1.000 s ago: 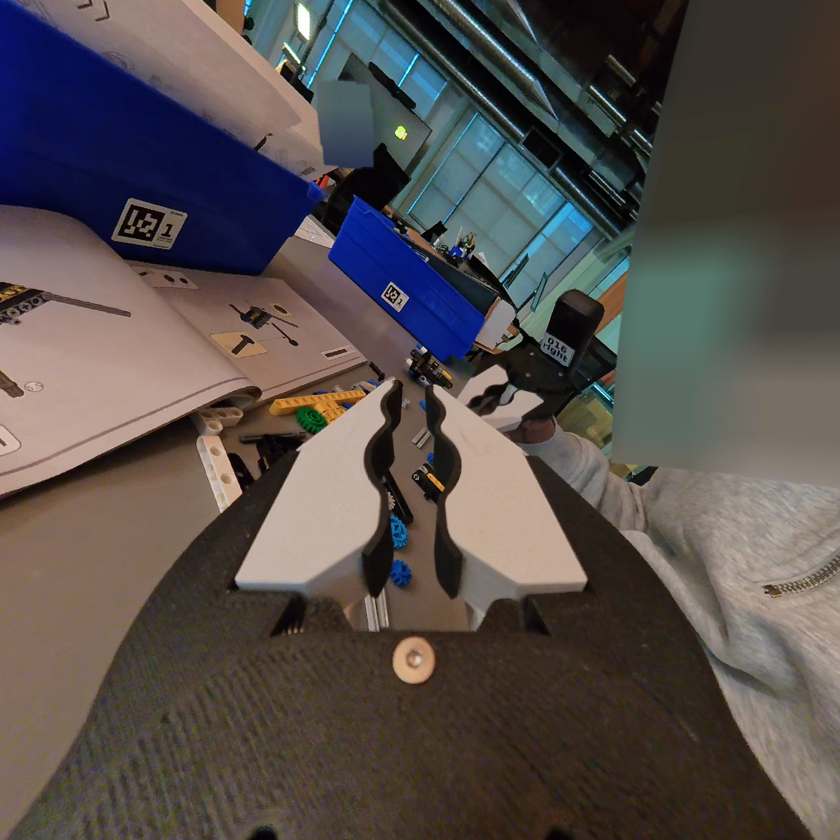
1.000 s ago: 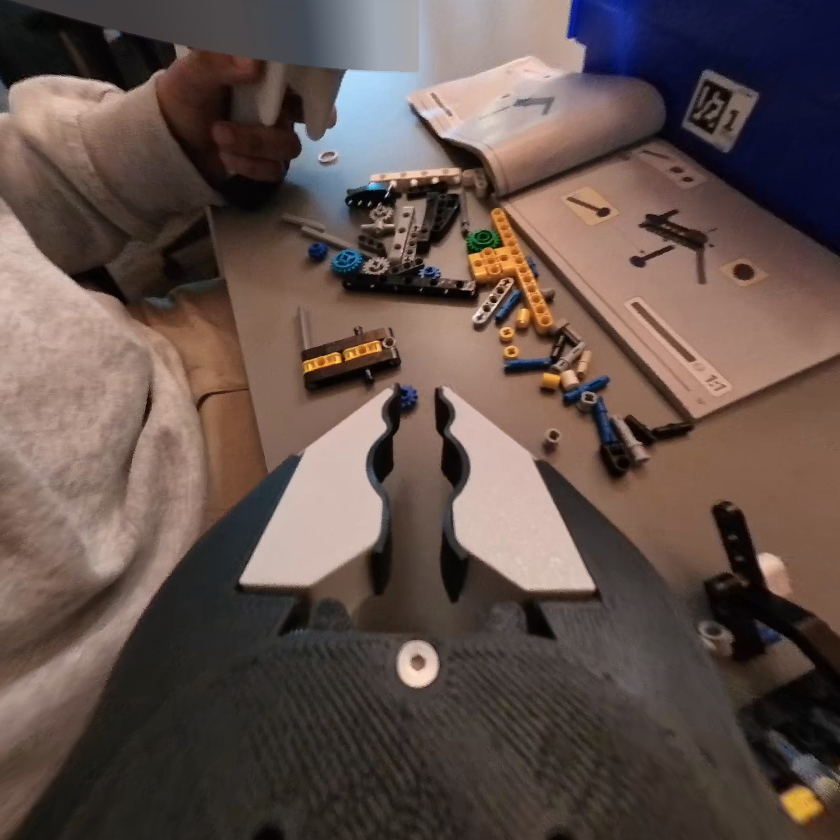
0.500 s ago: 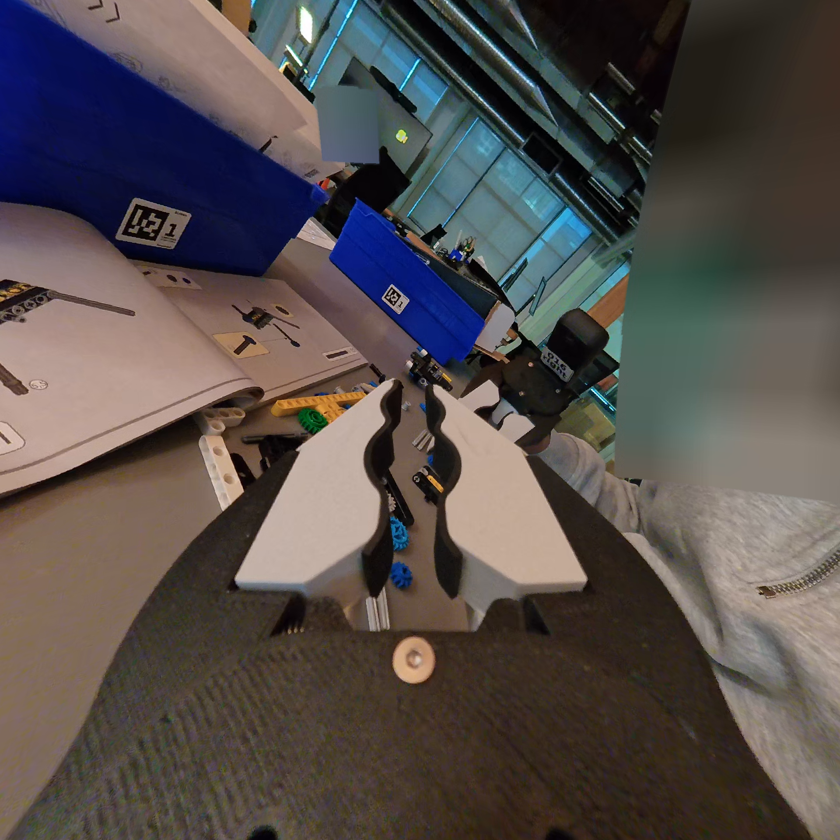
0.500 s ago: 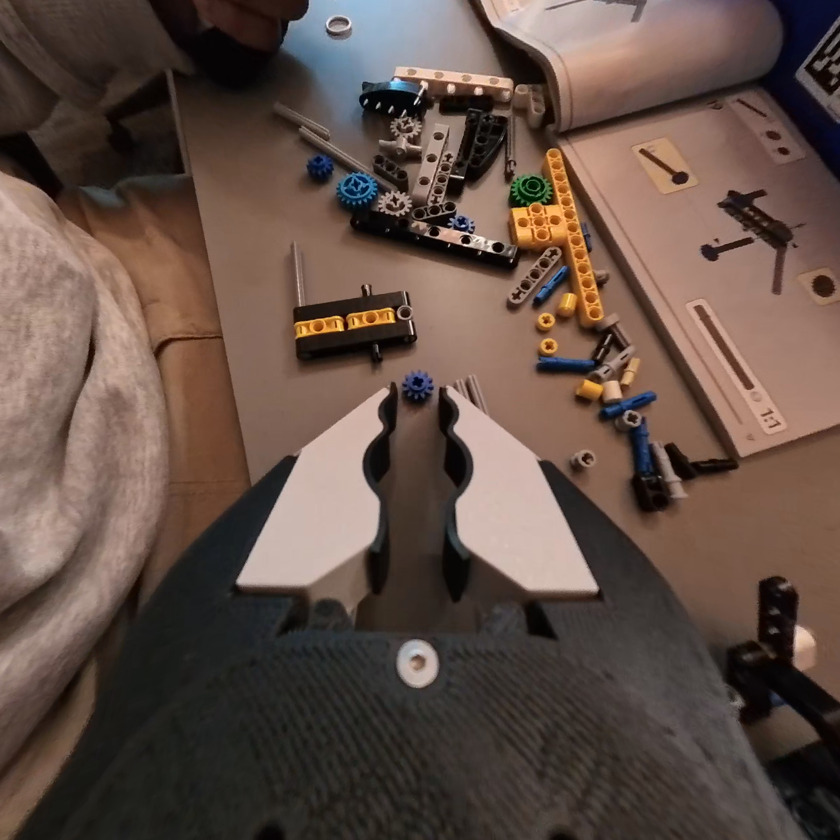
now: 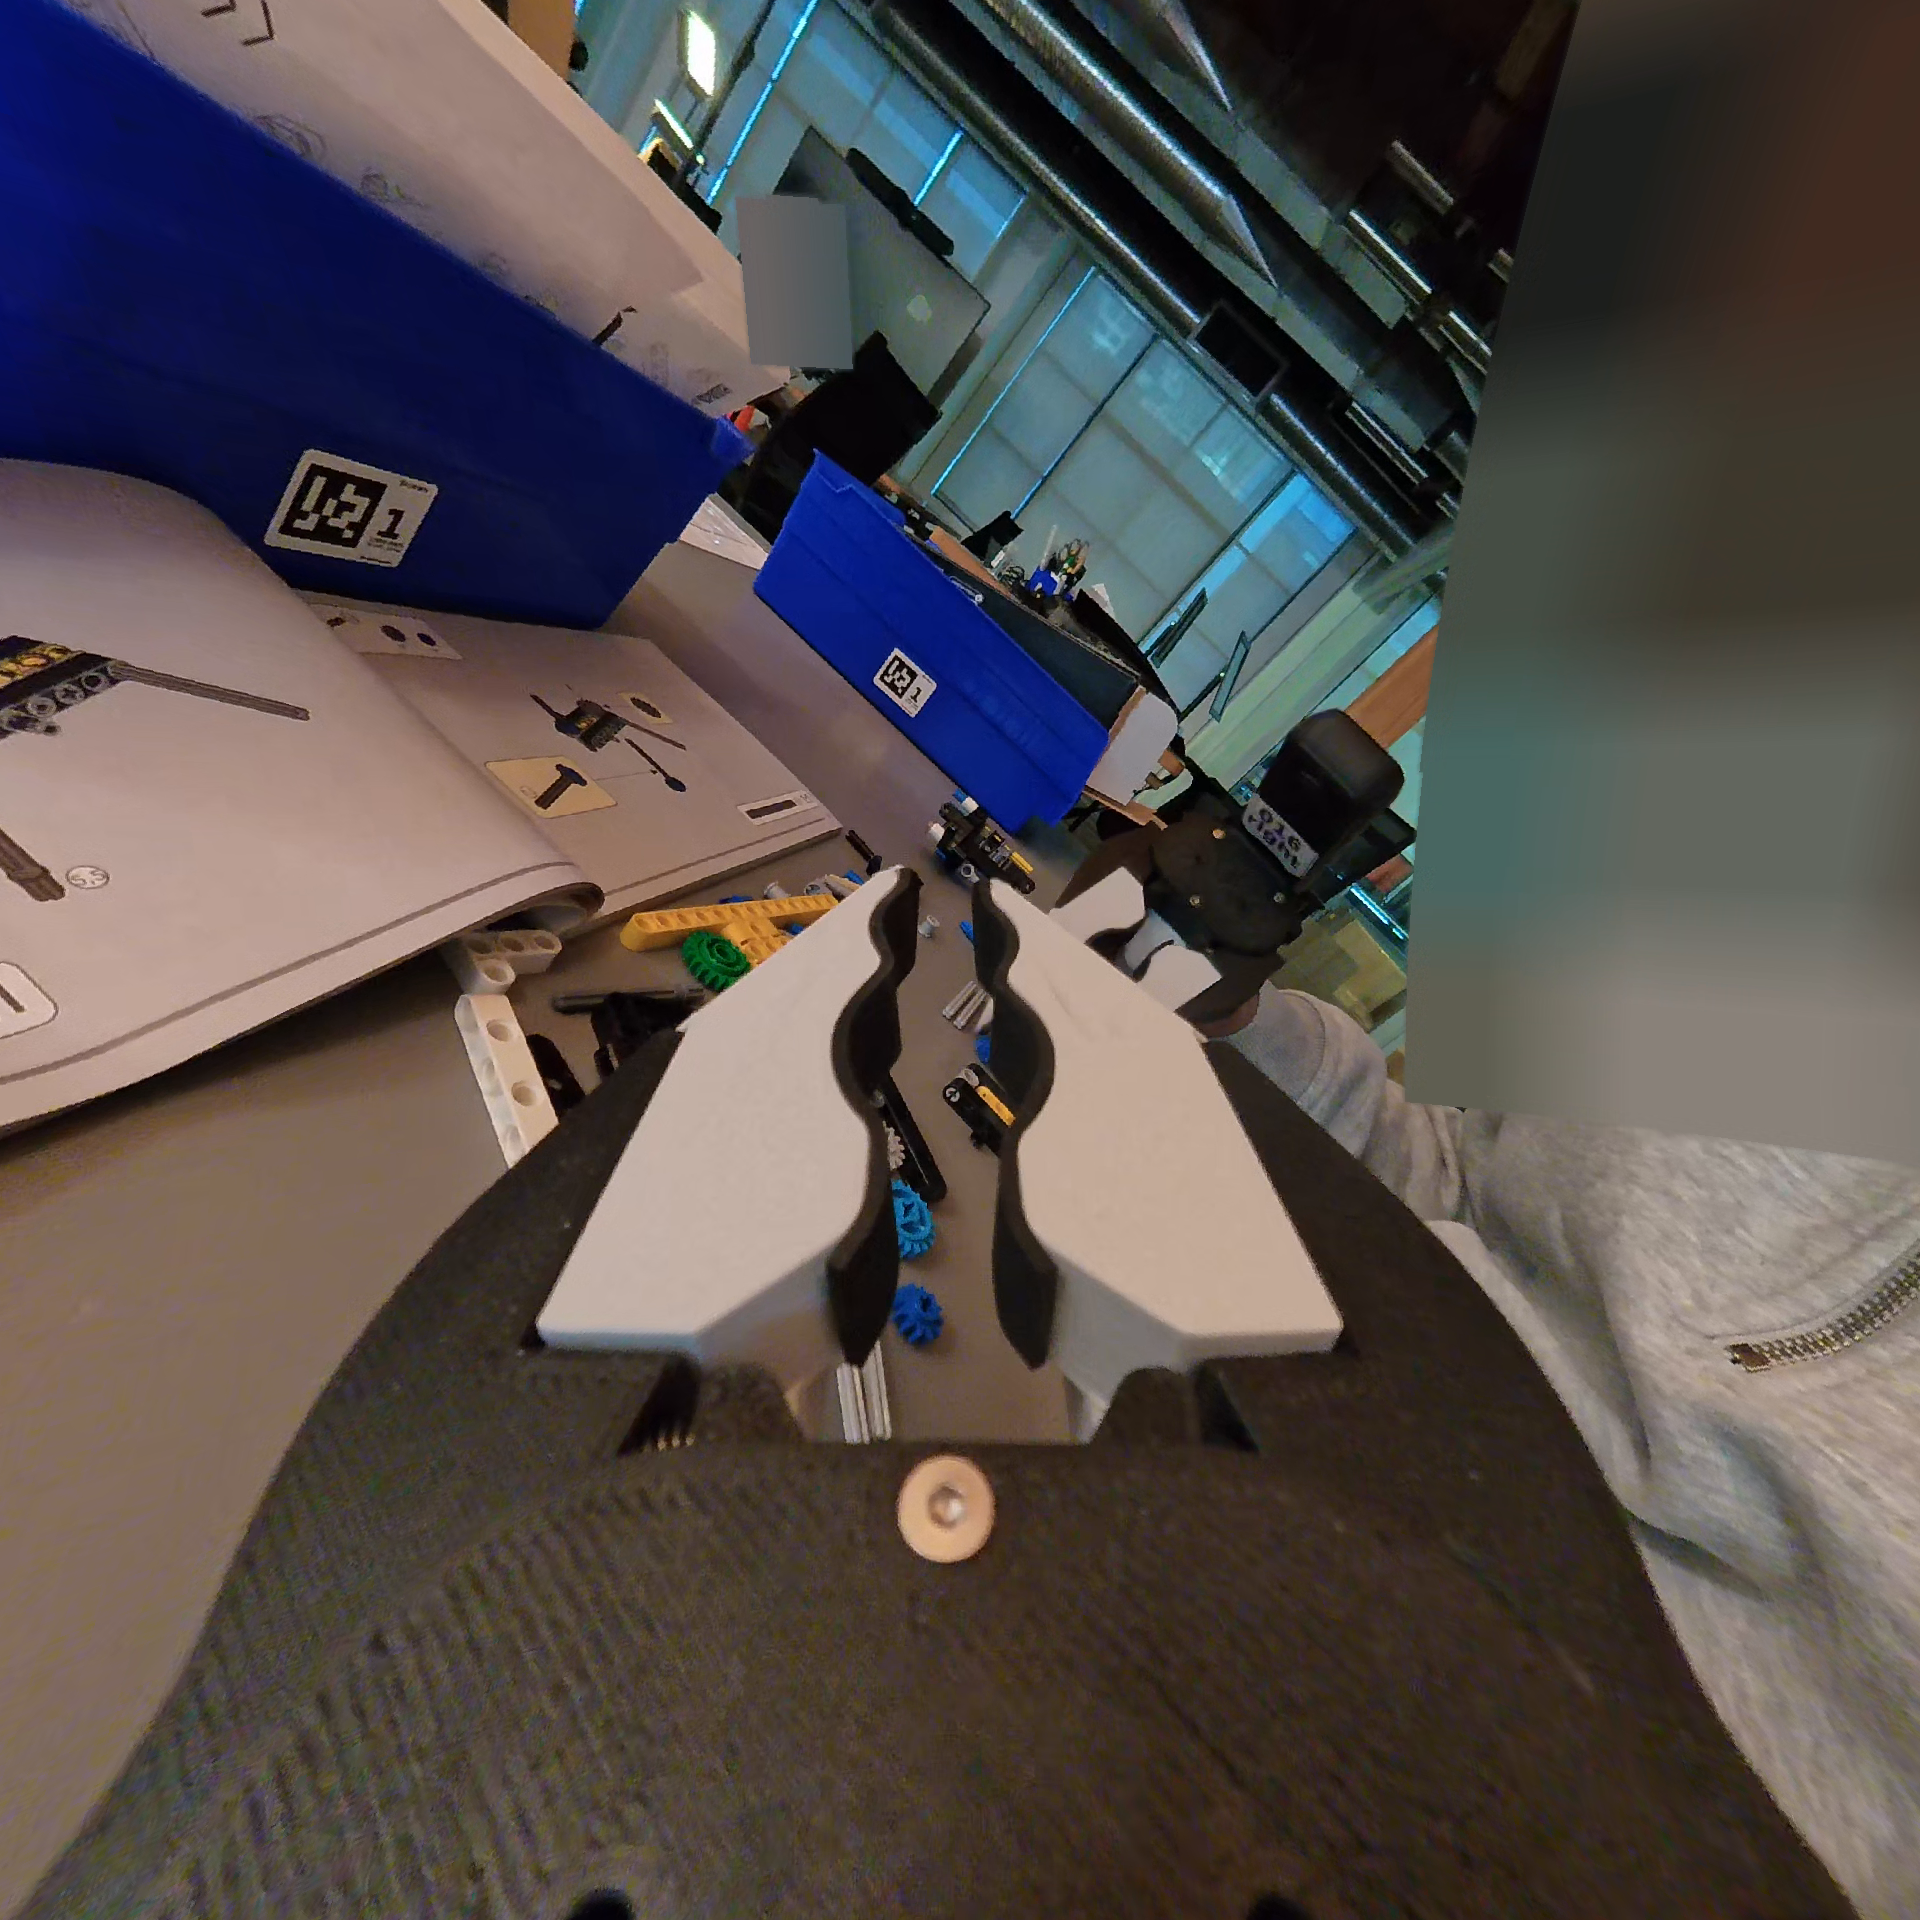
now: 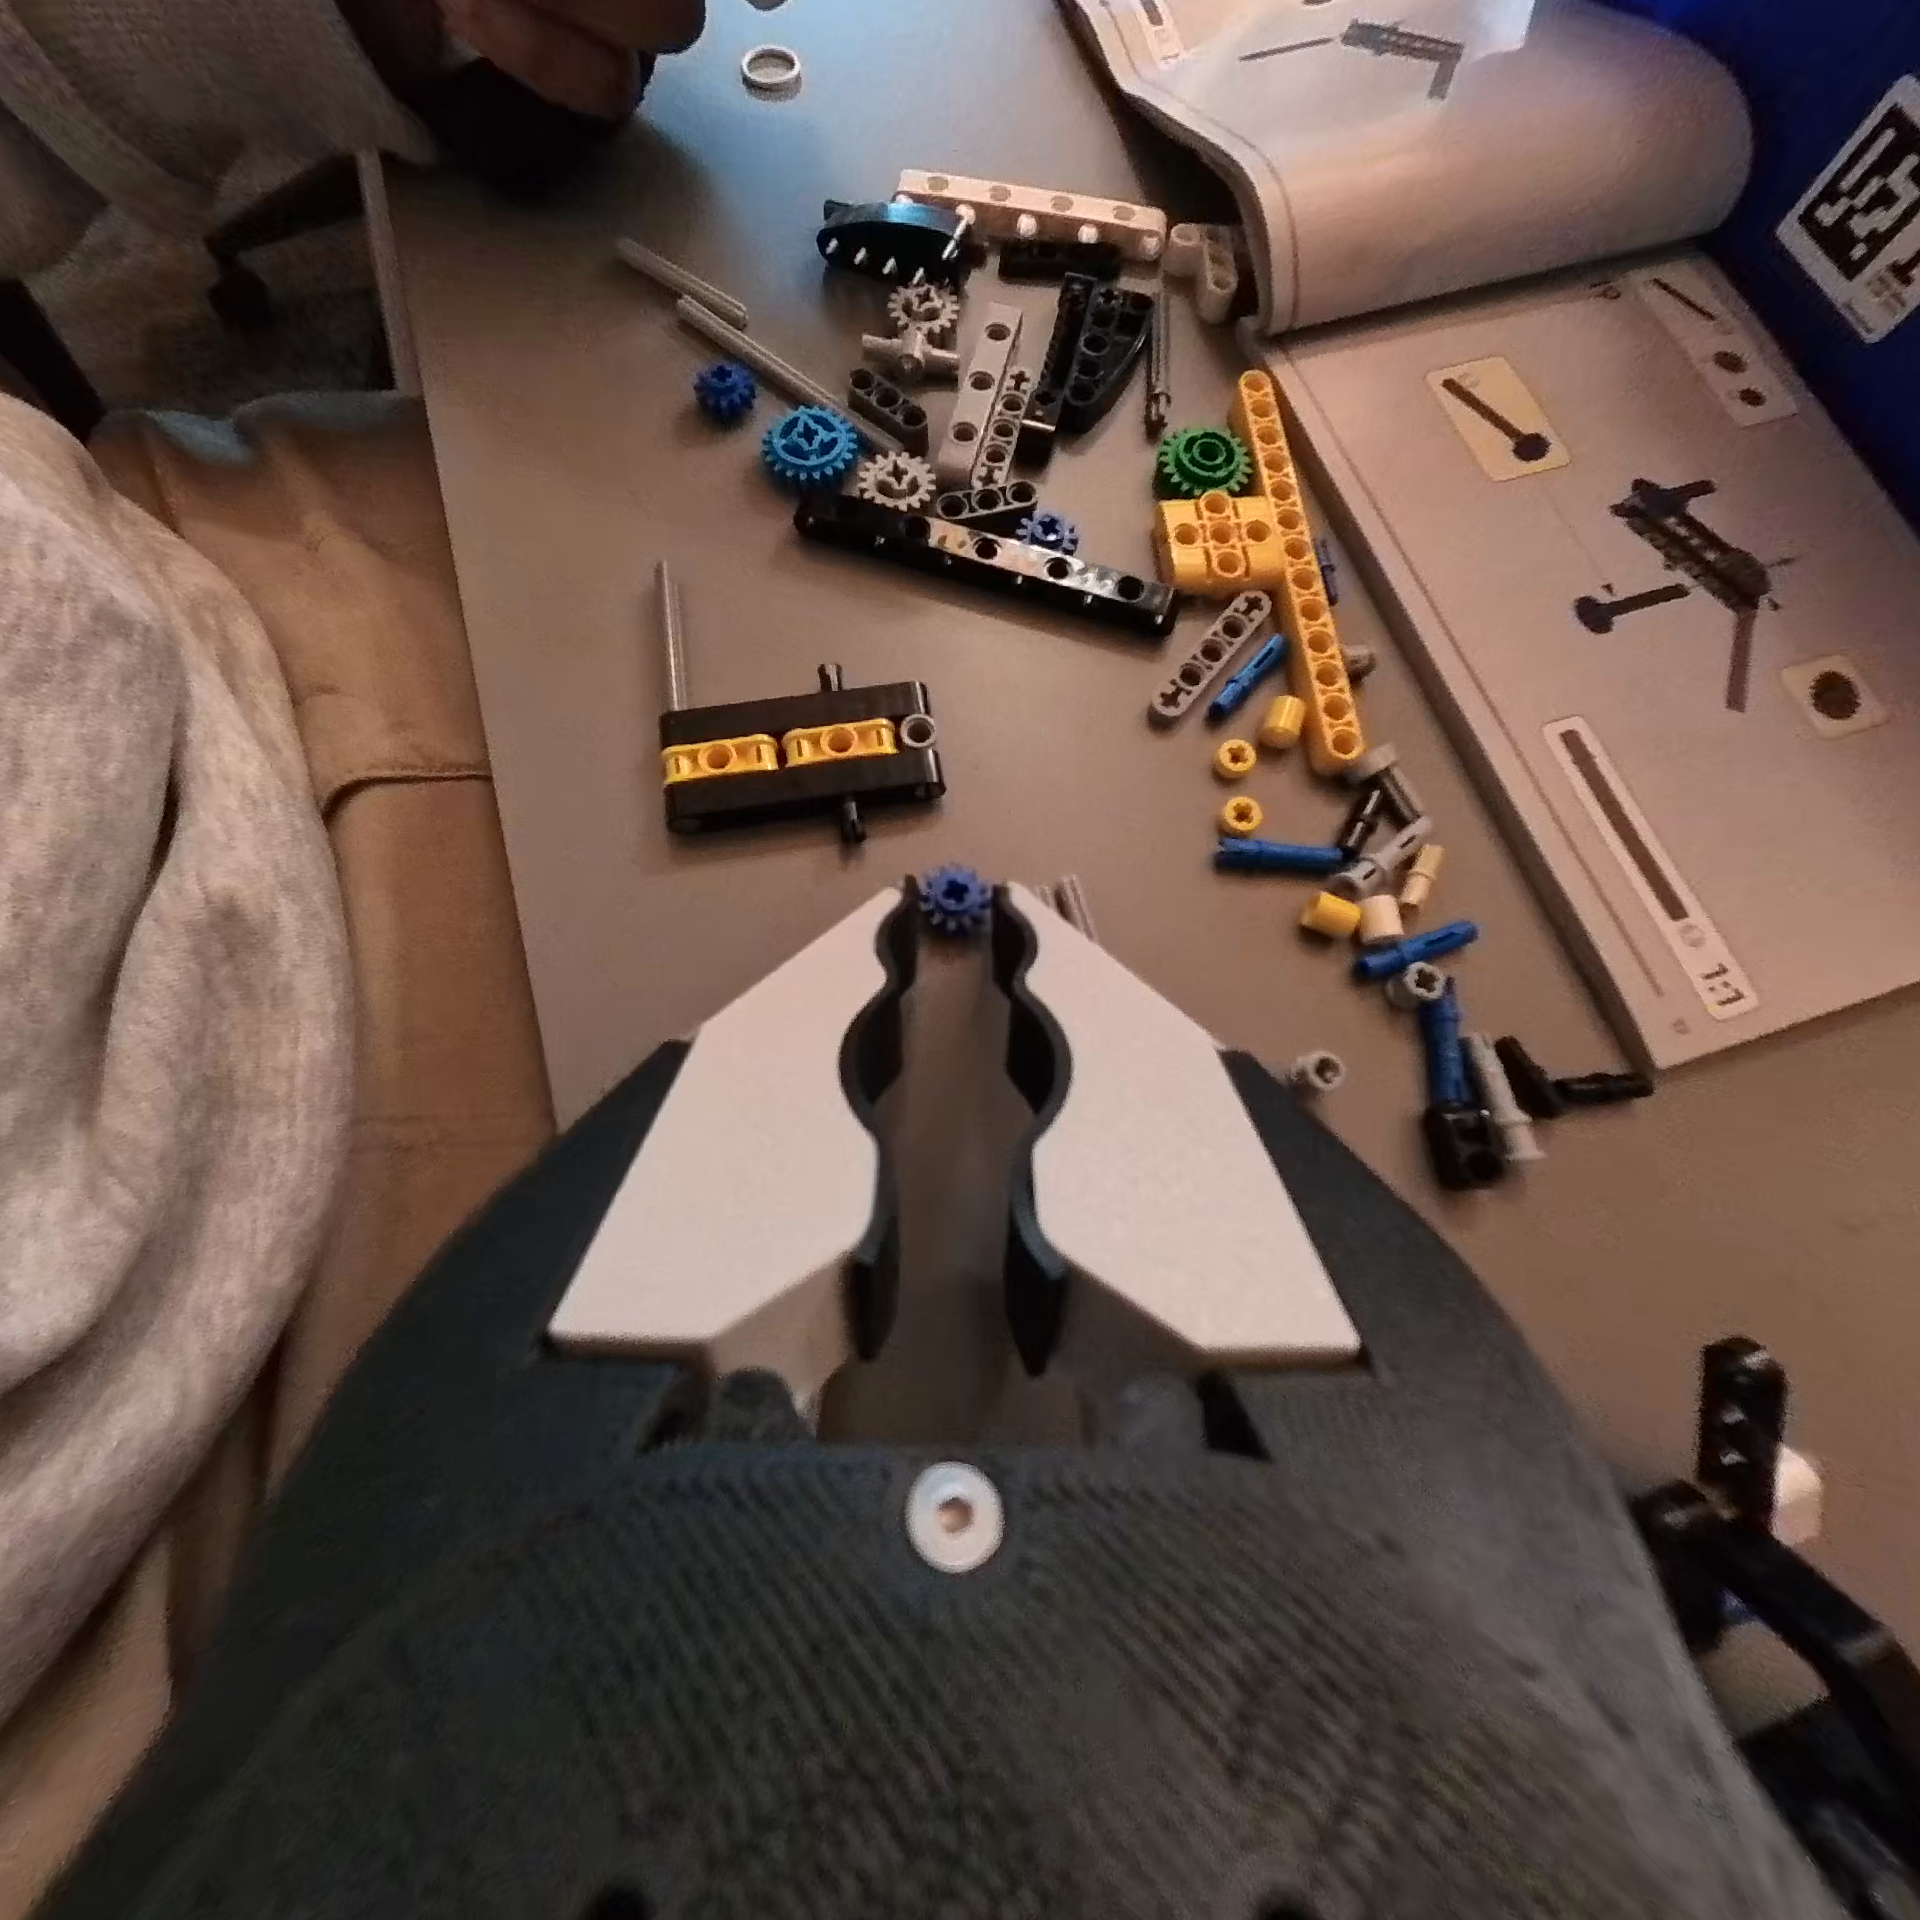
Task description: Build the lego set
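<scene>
I think the build has only just begun. One small block is put together, black with yellow bits and a pin through it, and it lies flat on the table. Nearly all the other pieces lie loose, so most of the work is left.

My right gripper is spread a little, and a small blue gear sits right between its tips. I can't tell if the tips touch it yet, and it looks like it lies on the table. My guess is that this gear comes next.

My left gripper is spread too and holds nothing. It hangs low over the other end of the pile, with two blue gears showing through its gap.

The open book lies to the right of the pieces, touching a blue bin. A second bin stands farther off.

Two thin grey rods lie just beside the gear (easy to bump or grab by mistake). The block is near too, just past the gear. At the bottom right, a dark built part with a white tip is too blurry to make out.
</scene>
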Motion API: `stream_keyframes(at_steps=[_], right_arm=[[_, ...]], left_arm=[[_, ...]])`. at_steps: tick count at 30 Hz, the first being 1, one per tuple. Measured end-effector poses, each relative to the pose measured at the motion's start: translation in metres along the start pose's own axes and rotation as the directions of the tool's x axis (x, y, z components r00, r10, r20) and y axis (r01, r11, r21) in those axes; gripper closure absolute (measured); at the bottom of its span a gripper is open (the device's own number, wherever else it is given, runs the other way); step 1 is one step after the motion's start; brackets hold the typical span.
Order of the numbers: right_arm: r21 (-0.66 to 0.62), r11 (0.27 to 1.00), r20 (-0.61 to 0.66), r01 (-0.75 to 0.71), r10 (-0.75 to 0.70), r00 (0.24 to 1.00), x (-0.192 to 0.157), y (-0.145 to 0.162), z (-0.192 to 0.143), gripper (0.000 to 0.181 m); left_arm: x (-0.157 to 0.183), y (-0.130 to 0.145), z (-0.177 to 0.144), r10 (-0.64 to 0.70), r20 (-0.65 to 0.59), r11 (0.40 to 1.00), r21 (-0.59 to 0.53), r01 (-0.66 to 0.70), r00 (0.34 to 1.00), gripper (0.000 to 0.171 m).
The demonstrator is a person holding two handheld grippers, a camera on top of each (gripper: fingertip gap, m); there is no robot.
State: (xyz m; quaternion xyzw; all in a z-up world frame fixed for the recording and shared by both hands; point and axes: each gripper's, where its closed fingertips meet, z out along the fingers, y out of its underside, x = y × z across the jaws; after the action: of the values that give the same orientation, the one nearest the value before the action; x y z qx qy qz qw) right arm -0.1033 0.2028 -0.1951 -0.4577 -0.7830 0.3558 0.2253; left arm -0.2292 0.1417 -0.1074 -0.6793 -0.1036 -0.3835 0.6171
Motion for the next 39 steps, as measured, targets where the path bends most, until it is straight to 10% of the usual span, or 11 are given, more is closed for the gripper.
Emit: stream_keyframes(at_steps=[39], right_arm=[[0.040, 0.997, -0.042, -0.065, 0.066, 0.997, -0.007, -0.028, 0.021, 0.169]], left_arm=[[0.000, 0.000, 0.000, -0.008, -0.002, 1.000, -0.002, 0.008, 1.000, 0.162]])
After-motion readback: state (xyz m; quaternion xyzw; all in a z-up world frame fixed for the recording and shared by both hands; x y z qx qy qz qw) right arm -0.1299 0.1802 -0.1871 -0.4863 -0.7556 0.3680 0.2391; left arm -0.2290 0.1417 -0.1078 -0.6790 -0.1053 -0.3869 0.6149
